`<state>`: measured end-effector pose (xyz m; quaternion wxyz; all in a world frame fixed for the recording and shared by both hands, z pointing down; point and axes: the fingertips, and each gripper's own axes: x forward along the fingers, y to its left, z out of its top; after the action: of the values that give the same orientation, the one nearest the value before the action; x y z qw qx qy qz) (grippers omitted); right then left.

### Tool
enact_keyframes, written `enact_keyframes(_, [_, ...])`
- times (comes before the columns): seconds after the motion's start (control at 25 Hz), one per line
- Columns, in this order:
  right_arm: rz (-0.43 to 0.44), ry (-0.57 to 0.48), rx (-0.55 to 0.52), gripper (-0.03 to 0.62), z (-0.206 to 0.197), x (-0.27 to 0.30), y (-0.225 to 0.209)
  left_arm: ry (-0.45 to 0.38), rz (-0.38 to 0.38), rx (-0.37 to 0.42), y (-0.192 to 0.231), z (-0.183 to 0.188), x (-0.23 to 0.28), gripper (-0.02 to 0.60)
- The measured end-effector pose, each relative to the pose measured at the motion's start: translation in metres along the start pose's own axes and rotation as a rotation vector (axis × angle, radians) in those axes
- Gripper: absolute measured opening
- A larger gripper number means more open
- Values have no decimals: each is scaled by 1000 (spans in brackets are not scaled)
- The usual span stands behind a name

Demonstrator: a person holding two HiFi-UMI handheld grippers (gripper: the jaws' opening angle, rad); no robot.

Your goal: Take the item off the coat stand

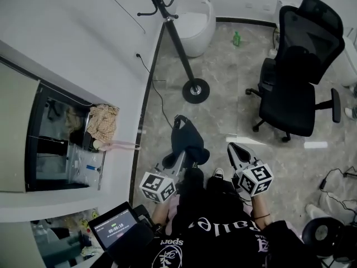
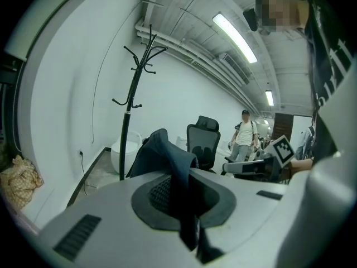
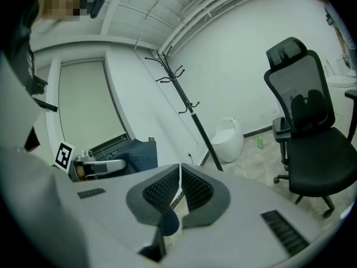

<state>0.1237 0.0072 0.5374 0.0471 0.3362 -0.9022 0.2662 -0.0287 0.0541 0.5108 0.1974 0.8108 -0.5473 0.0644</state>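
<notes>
The black coat stand (image 1: pixel 177 38) rises from its round base (image 1: pixel 195 90) on the floor ahead, and the hooks that show are bare. A dark blue cloth item (image 1: pixel 187 141) hangs from my left gripper (image 1: pixel 179 156), which is shut on it, well clear of the stand. In the left gripper view the cloth (image 2: pixel 165 159) is pinched between the pads of my left gripper (image 2: pixel 179 197), with the stand (image 2: pixel 131 108) behind it. My right gripper (image 1: pixel 234 149) is beside it on the right, shut and empty. In the right gripper view my right gripper (image 3: pixel 180 186) has its jaws together, and the cloth (image 3: pixel 136 156) shows at left.
A black office chair (image 1: pixel 298 77) stands at the right. A white round bin (image 1: pixel 196 24) and a green bottle (image 1: pixel 236 38) are near the far wall. On the left is a window ledge with a crumpled cloth (image 1: pixel 103 121). A tablet (image 1: pixel 114 225) is at lower left. A person (image 2: pixel 244 138) stands far off.
</notes>
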Motion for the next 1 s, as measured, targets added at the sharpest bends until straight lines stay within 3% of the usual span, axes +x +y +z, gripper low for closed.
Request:
enact_keyframes(0.2, [0, -13, 13, 18, 1, -6, -3, -30, 19, 9, -5, 8, -4, 18])
enact_keyframes(0.56, [14, -65, 1, 18, 18, 4, 14, -37, -27, 42, -11, 9, -20, 18])
enact_keyframes(0.76, [24, -66, -17, 18, 18, 16, 33, -47, -21, 48, 4, 7, -33, 18])
enact_keyframes(1.0, [4, -58, -35, 18, 1, 29, 87, -48, -60, 64, 35, 2, -78, 18])
